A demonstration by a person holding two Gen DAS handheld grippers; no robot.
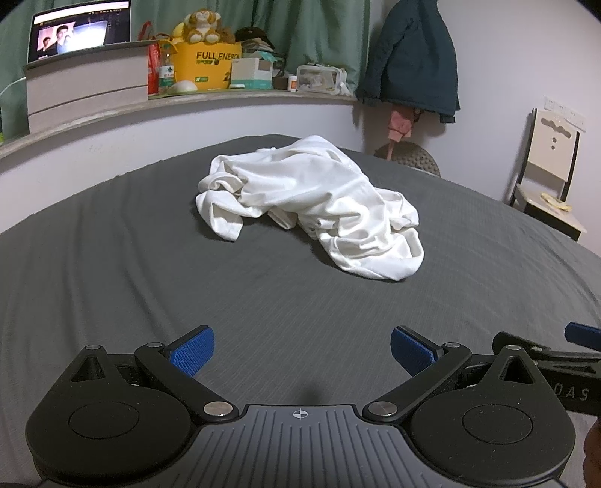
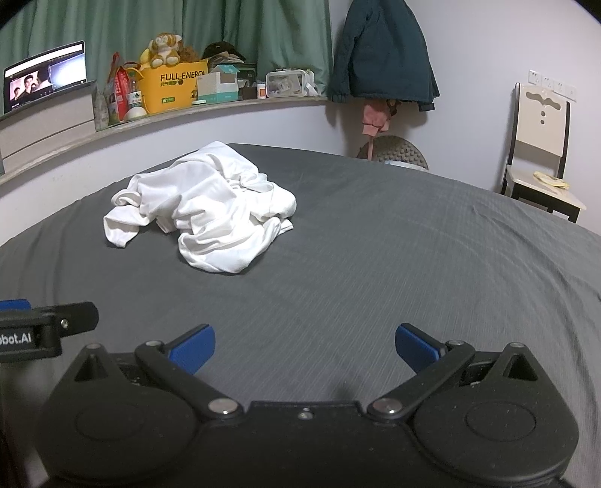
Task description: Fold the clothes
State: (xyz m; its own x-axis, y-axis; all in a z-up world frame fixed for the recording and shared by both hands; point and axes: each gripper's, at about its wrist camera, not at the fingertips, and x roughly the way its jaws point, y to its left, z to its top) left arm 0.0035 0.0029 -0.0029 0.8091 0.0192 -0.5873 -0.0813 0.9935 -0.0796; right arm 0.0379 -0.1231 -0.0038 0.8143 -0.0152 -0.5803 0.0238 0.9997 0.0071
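Note:
A crumpled white garment point(image 1: 311, 202) lies in a heap on the dark grey bed sheet point(image 1: 150, 281), towards the far side. It also shows in the right wrist view point(image 2: 206, 210), to the left of centre. My left gripper point(image 1: 302, 351) is open and empty, well short of the garment, low over the sheet. My right gripper point(image 2: 305, 349) is open and empty too, nearer the bed's front and to the right of the garment. Each gripper's edge shows in the other's view.
A ledge point(image 1: 225, 97) behind the bed carries a laptop point(image 1: 79, 30), a yellow box point(image 1: 208, 64) with a plush toy and several small items. A dark jacket point(image 1: 413, 56) hangs on the wall. A chair point(image 1: 544, 176) stands at right.

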